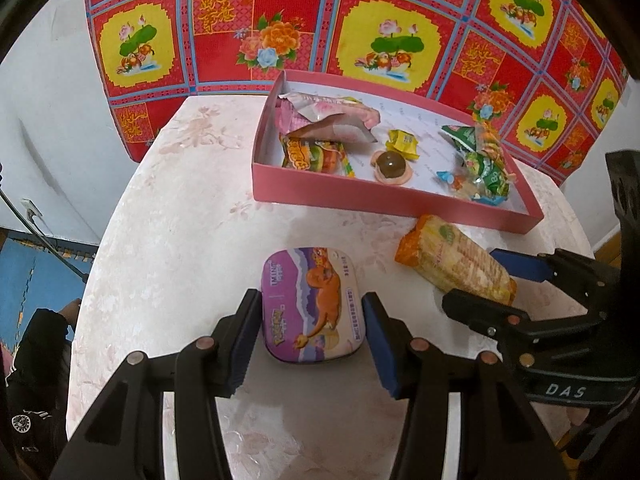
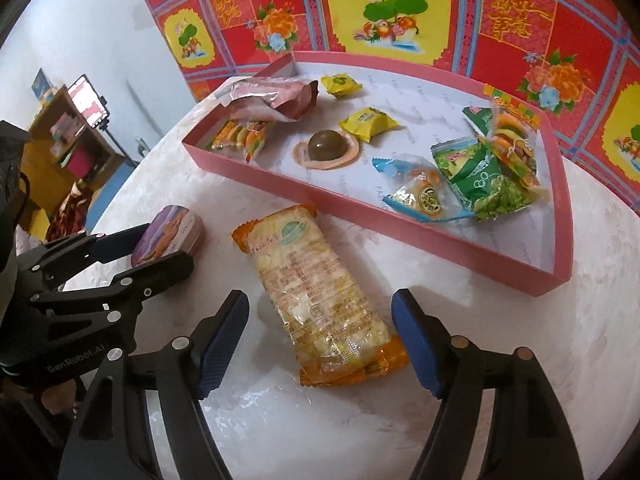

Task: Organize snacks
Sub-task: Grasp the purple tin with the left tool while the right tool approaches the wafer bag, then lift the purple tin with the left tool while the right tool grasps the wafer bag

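The left gripper (image 1: 312, 316) is spread around the purple rounded metal tin (image 1: 313, 303) near the counter's (image 1: 168, 208) front edge. The right gripper (image 2: 320, 332) is spread around the long orange-ended clear cracker packet (image 2: 320, 292) just outside the pink cardboard tray (image 2: 344, 200). The slick tin may squirt from a shallow pinch, and the packet's crackers may break under a hard squeeze.

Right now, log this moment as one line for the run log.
left gripper: open around purple tin | right gripper: open around orange cracker pack | both on table, outside pink tray
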A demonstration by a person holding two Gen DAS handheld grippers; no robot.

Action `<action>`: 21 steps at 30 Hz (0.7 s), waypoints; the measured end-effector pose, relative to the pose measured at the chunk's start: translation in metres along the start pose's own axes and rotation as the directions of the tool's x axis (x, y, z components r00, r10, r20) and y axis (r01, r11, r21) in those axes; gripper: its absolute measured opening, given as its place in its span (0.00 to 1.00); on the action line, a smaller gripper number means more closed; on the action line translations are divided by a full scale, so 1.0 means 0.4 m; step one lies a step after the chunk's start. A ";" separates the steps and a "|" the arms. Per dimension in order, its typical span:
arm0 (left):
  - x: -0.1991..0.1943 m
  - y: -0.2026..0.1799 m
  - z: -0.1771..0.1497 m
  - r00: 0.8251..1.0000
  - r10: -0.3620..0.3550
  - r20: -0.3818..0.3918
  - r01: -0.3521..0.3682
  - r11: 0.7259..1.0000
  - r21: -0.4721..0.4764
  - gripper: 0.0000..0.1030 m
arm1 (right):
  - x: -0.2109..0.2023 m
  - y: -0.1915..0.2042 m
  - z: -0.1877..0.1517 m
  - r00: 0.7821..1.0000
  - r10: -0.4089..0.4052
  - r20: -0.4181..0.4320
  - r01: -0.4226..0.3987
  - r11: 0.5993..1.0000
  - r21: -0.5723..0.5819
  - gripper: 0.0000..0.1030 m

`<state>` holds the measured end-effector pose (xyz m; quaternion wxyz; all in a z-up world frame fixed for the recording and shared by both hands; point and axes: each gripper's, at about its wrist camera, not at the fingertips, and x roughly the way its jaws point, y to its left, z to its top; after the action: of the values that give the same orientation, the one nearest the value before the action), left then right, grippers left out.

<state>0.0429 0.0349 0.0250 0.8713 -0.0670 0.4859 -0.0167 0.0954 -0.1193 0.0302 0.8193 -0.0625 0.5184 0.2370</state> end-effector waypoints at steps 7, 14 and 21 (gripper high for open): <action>0.003 -0.004 0.004 1.000 0.007 -0.002 -0.007 1.000 0.005 0.52 | -0.019 -0.007 -0.019 1.000 0.030 0.009 -0.030 0.999 0.010 0.45; -0.010 -0.020 0.007 1.000 0.003 0.011 -0.003 1.000 0.018 0.52 | -0.043 -0.025 -0.040 0.997 0.074 0.019 -0.075 0.995 0.063 0.37; -0.029 -0.045 0.017 1.000 -0.012 0.027 0.011 0.999 0.036 0.52 | -0.091 -0.050 -0.050 0.993 0.098 0.068 -0.104 0.990 0.092 0.37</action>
<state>0.0434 0.0190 0.0408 0.8787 -0.0542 0.4734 -0.0295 0.0752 -0.1555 0.0502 0.8244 0.0106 0.5053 0.2549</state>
